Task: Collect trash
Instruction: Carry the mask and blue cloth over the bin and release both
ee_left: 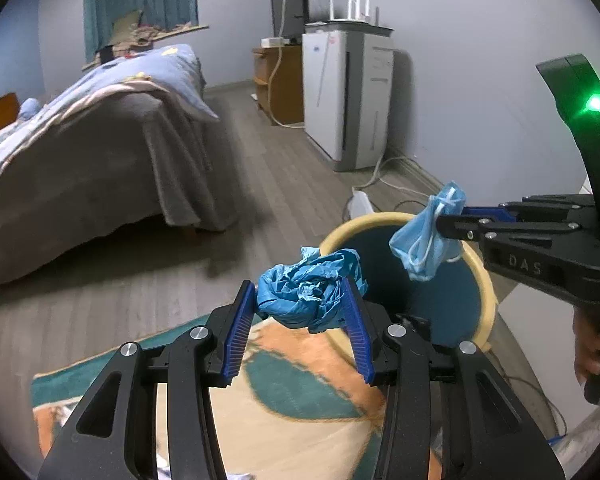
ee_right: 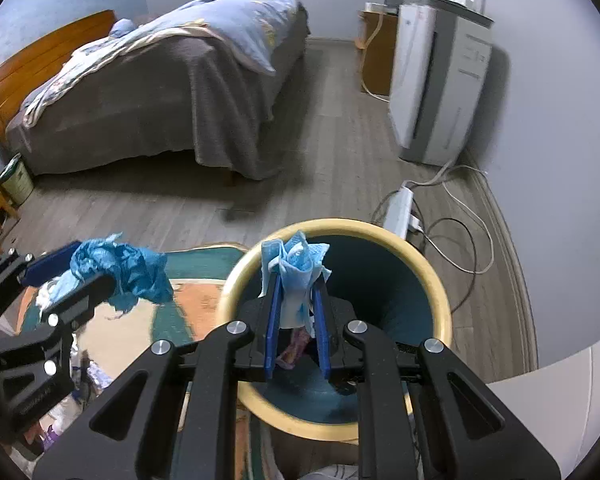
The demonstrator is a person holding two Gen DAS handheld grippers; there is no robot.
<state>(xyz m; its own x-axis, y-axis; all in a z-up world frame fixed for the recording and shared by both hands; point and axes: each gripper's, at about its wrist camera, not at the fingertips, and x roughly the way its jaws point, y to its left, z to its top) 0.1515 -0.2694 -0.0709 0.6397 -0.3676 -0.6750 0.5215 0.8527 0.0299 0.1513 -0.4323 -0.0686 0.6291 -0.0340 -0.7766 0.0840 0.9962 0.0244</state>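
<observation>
Bed (ee_right: 148, 80) sat far left, rug (ee_left: 300, 384) under the near area. Left gripper (ee_left: 304, 312) had its fingers part open, clamped on a crumpled blue glove (ee_left: 308, 292), held just left of the bin (ee_right: 440, 280) over the rug. Right gripper (ee_right: 298, 320) had fingers nearly closed, pinching a blue mask (ee_right: 296, 276) directly above the bin's opening. Purifier (ee_right: 440, 80) far right.

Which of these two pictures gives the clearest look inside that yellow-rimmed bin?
The right wrist view: it looks down into the bin, showing its whole rim and dark teal inside. The left wrist view shows the bin from the side, partly hidden by the crumpled blue paper.
</observation>
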